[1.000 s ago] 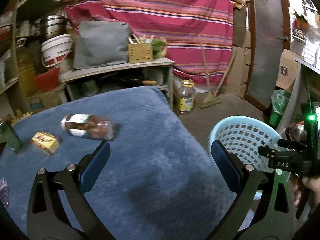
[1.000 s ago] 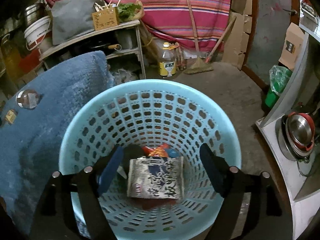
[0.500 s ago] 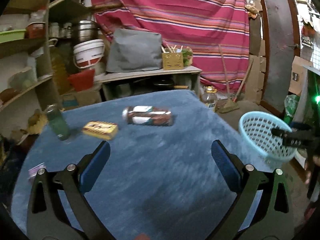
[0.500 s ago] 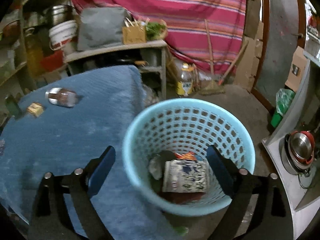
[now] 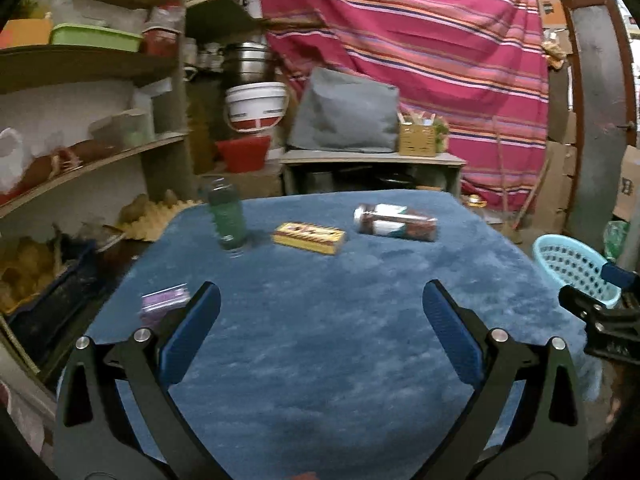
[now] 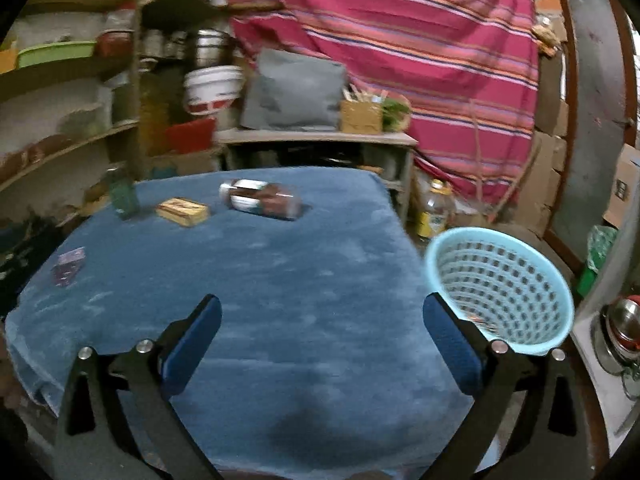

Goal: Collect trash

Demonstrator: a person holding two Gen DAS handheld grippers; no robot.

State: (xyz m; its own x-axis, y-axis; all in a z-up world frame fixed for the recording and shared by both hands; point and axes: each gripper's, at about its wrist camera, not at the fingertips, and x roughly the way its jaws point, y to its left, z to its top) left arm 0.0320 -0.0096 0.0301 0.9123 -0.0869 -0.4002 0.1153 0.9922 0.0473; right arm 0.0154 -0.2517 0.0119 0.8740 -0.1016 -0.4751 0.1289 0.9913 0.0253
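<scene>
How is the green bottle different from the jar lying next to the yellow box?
The green bottle stands upright, while the jar lies on its side. The bottle is see-through green; the jar is clear with dark brown contents and a white label. The bottle is left of the yellow box, the jar right of it. Both rest on the blue table cover.

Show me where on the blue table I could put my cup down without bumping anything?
The near half of the blue table, in front of both tools and toward the basket side, is bare. The far left is crowded: green bottle, yellow box, lying jar, and a purple packet at the left edge.
</scene>
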